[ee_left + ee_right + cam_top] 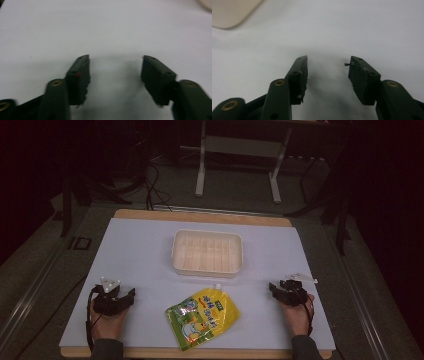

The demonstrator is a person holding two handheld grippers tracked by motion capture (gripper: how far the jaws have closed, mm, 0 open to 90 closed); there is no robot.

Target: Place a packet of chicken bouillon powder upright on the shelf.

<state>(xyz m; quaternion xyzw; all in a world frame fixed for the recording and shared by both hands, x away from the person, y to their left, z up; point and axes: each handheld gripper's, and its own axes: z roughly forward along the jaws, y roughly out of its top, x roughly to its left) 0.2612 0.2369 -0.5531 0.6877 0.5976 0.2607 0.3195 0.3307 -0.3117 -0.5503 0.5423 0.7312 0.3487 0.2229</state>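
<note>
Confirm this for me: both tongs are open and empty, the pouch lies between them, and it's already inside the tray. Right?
Not quite. The pouch is not inside the tray; the high view shows it flat on the table, nearer the person than the tray, and apart from it. The rest stands: left tongs and right tongs are open and empty, with the pouch between them.

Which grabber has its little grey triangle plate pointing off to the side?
The right gripper. Its grey plate juts sideways toward the table's right edge. The left gripper wears its plate flat on top, above the hand.
</note>
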